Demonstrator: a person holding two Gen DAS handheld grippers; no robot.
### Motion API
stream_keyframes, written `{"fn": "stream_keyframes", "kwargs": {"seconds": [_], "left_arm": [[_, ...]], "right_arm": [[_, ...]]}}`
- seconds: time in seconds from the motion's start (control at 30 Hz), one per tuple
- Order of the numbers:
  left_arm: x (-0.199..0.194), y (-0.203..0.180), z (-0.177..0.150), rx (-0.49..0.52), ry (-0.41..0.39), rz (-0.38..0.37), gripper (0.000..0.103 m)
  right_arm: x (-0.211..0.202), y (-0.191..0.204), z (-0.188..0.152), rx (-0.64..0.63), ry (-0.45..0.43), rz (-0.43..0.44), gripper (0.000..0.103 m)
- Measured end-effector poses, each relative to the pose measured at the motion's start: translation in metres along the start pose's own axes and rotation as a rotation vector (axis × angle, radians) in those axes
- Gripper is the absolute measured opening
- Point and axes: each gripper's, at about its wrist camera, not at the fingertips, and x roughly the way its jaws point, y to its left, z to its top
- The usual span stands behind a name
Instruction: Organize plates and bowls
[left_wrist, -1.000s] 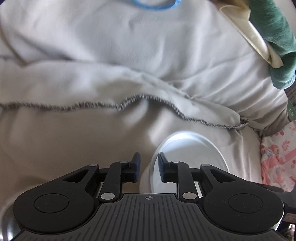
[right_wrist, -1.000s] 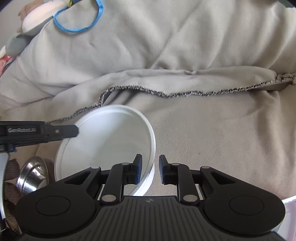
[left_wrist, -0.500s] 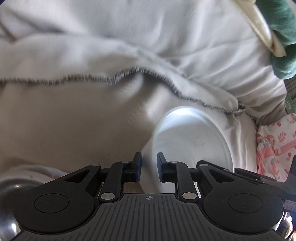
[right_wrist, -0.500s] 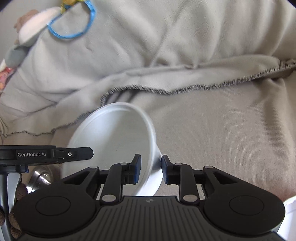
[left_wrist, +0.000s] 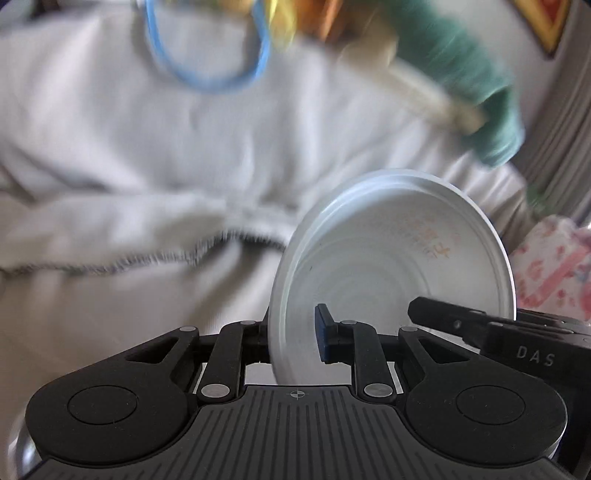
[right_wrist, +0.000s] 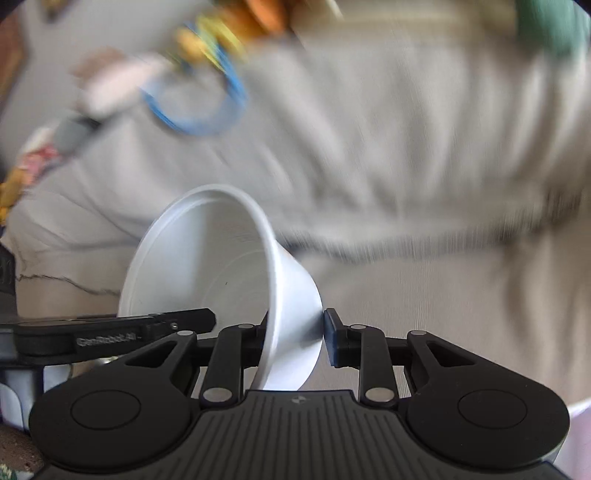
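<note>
One white bowl (left_wrist: 391, 266) is held tilted on its side above the beige blanket. It also shows in the right wrist view (right_wrist: 229, 266). My left gripper (left_wrist: 293, 339) is shut on the bowl's rim, one finger inside and one outside. My right gripper (right_wrist: 295, 341) is shut on the opposite rim of the same bowl. Each gripper's body shows in the other's view, the right one (left_wrist: 517, 347) and the left one (right_wrist: 110, 332).
A wrinkled beige blanket (left_wrist: 110, 295) with a dark stitched hem covers the surface. A blue ring toy (left_wrist: 207, 70), a green cloth (left_wrist: 480, 92) and a pink patterned fabric (left_wrist: 554, 266) lie at the back and right. A metal bowl edge (left_wrist: 18, 443) shows bottom left.
Both grippers have closed on the white bowl's rim and lifted it off the blanket. The bowl now stands tilted on edge, and the view has swung upward.
</note>
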Motion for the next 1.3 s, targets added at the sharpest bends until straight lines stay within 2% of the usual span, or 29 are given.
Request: {"fn": "stream_keyframes", "kwargs": {"seconds": [0.07,0.17,0.27,0.43,0.53,0.63,0.77,0.83,0.93,0.97,1.03,1.13,1.23,1.3], "left_arm": [[-0.034,-0.001,-0.012,-0.059,-0.008,-0.025,0.023],[-0.062,-0.002,-0.033,-0.12,0.078,-0.07,0.026],[-0.076,-0.009,-0.048,-0.144,0.136,-0.058,0.029],[-0.079,-0.021,-0.054,-0.14,0.139,-0.035,0.034],[-0.063,-0.013,-0.057,-0.191,0.185,-0.038,0.033],[-0.052,-0.012,-0.067,-0.196,0.221,-0.001,0.031],[-0.058,-0.015,-0.075,-0.179,0.206,-0.007,0.033],[-0.062,-0.013,-0.076,-0.193,0.2,-0.002,0.034],[-0.071,-0.008,-0.08,-0.209,0.189,0.01,0.033],[-0.073,-0.006,-0.082,-0.21,0.188,0.015,0.033],[-0.073,-0.002,-0.088,-0.212,0.186,0.04,0.033],[-0.068,0.007,-0.097,-0.226,0.197,0.08,0.035],[-0.069,0.016,-0.103,-0.264,0.198,0.027,0.033],[-0.08,0.022,-0.102,-0.285,0.164,-0.018,0.033]], "right_arm": [[-0.031,0.012,-0.001,-0.016,-0.03,0.035,0.026],[-0.064,0.019,-0.02,0.007,-0.002,0.069,0.027],[-0.081,0.024,-0.043,0.021,0.017,0.075,0.027],[-0.087,0.021,-0.056,0.06,0.065,0.05,0.027],[-0.082,0.02,-0.059,0.056,0.085,0.03,0.027],[-0.078,0.015,-0.065,0.078,0.111,-0.014,0.027],[-0.08,0.015,-0.078,0.065,0.116,-0.071,0.03],[-0.08,0.017,-0.084,0.052,0.112,-0.105,0.035],[-0.079,0.018,-0.09,0.059,0.121,-0.133,0.036],[-0.08,0.017,-0.092,0.068,0.126,-0.121,0.039],[-0.081,0.014,-0.097,0.094,0.13,-0.093,0.055],[-0.075,0.009,-0.107,0.12,0.135,-0.105,0.058],[-0.063,0.002,-0.118,0.159,0.175,-0.109,0.058],[-0.061,-0.002,-0.124,0.182,0.181,-0.1,0.058]]}}
